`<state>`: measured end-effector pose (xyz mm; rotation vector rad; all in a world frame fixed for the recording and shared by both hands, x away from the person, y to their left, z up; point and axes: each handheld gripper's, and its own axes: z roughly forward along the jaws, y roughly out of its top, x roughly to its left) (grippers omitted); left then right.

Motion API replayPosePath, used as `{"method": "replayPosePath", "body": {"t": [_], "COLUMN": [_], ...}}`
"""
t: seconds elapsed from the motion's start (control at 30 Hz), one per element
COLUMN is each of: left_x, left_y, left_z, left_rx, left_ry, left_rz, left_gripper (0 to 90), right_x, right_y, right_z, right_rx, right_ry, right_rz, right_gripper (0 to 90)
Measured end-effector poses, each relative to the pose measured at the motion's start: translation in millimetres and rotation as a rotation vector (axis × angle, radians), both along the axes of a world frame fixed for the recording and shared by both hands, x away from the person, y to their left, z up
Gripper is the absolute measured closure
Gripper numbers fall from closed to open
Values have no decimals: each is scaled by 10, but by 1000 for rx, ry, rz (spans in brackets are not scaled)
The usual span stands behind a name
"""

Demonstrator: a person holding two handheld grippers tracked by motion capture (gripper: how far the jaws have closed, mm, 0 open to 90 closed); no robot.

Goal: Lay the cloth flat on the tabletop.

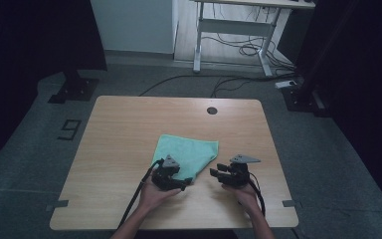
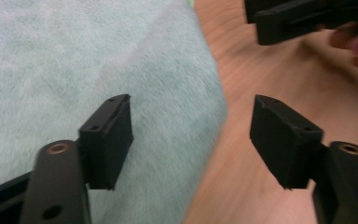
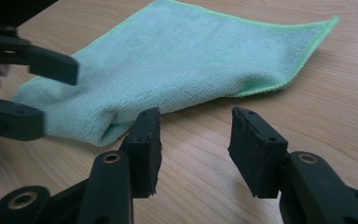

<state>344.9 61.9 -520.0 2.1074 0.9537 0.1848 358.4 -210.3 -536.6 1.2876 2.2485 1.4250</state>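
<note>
On the table, near edge: folded green microfibre cloth lies flat, a little left of centre, both grippers at its near end.
cloth axis: long axis runs from the near corner by the left gripper up and away toward the far right corner; folded edge faces the right gripper.
left gripper: jaws spread wide, nothing pinched; in the left gripper view one jaw hangs over the cloth, the other over bare wood, so the cloth's edge runs between them.
right gripper: jaws apart, empty; in the right gripper view they sit over bare table just short of the cloth, not touching it.
nearer hand: left, already straddling the edge; right is just beside the fold.
key relation: cloth lies ahead and left of the right gripper.
next move, my guess: right gripper goes forward and left to the folded edge, left bites down where it is.
risk: a pinch may catch only the top layer.
</note>
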Motion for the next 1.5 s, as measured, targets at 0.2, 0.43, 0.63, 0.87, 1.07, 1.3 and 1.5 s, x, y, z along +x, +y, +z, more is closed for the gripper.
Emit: {"method": "replayPosePath", "body": {"t": [0.2,0.43,0.63,0.87,1.07,1.3,1.5], "left_x": [48,72,75,68,-9,147,346], "left_y": [-176,-89,-23,23,75,449,822], "left_z": [-109,-155,-179,-163,43,195,56], "left_rx": [85,63,39,-1,-142,-238,-250], "left_ry": [-1,38,65,92,116,113,166], "left_rz": [12,14,-1,-19,-63,15,106], "left_gripper": [346,637,783,868,873,874,869], "right_x": [-19,-32,-41,-48,-86,-110,-107], "right_y": [-58,-110,-149,-195,-218,-221,-183], "right_z": [-32,-12,12,19,35,56,49], "right_rx": [5,7,9,16,16,11,0], "right_ry": [2,-7,-15,-21,-32,-42,-45], "right_rz": [-12,-24,-34,-48,-40,-32,-15], "right_gripper": [537,538,546,558,565,568,570]}}
